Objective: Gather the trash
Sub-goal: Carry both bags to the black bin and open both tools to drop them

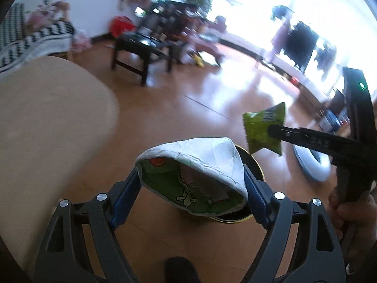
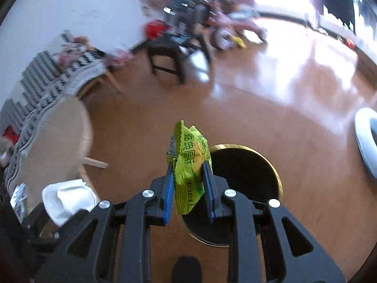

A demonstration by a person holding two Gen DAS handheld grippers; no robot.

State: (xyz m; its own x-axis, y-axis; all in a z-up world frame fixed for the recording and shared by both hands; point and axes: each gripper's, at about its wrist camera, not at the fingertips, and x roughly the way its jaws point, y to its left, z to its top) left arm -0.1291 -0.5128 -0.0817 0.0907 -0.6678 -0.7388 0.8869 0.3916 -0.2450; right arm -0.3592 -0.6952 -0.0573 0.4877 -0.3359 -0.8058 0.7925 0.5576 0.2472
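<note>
Left gripper (image 1: 192,188): we clamp a crumpled wrapper (image 1: 195,165) over the bin (image 2: 247,165); right gripper (image 2: 188,184) pinches a green packet (image 2: 188,165) above it, ready for dropping.

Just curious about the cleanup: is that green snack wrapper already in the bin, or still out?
Still out. The green wrapper is pinched in the right gripper, above the bin.

The right tongs (image 2: 188,184) pinch a green-yellow wrapper (image 2: 188,167) upright between blue pads (image 2: 168,193), just above the near rim of a black bin (image 2: 249,172) with a gold edge standing on the wooden floor (image 2: 271,108). At lower left, the left tongs (image 2: 59,214) carry a white crumpled packet (image 2: 68,198) beside a round bench (image 2: 56,136).
</note>
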